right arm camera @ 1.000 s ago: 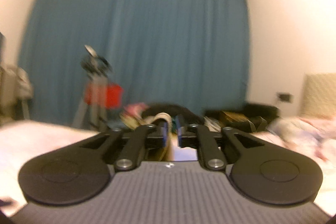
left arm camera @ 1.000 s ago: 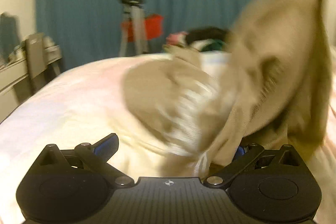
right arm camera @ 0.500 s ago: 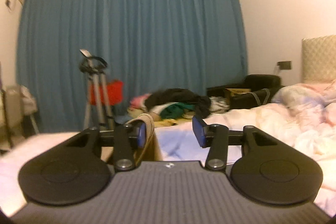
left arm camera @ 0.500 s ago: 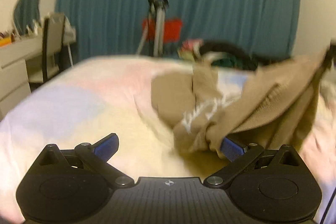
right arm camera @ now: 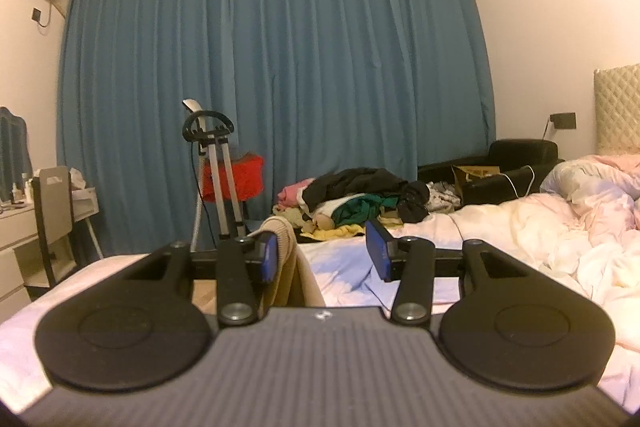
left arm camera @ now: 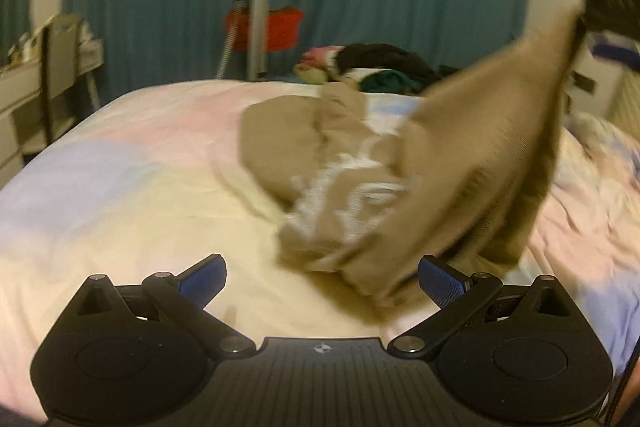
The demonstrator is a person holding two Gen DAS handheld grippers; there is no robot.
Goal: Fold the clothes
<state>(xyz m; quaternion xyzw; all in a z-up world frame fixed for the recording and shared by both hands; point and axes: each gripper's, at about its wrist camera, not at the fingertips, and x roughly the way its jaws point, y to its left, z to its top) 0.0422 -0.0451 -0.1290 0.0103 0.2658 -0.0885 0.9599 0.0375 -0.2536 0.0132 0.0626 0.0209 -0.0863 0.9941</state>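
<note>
A tan garment with white print lies bunched on the pastel bedspread. One part of it rises in a taut peak up to the right, toward my right gripper at the frame edge. My left gripper is open low over the bed, the garment's near hem touching its right finger. In the right wrist view my right gripper is open; a tan ribbed edge hangs draped against its left finger, not pinched.
A pile of mixed clothes lies at the far side of the bed. A tripod with a red bag stands before the blue curtain. A desk and chair stand left. A rumpled duvet lies right.
My right gripper opened from shut on the tan fabric and widened further. The raised garment dropped lower onto the bed. My left gripper stayed open and pulled back slightly.
</note>
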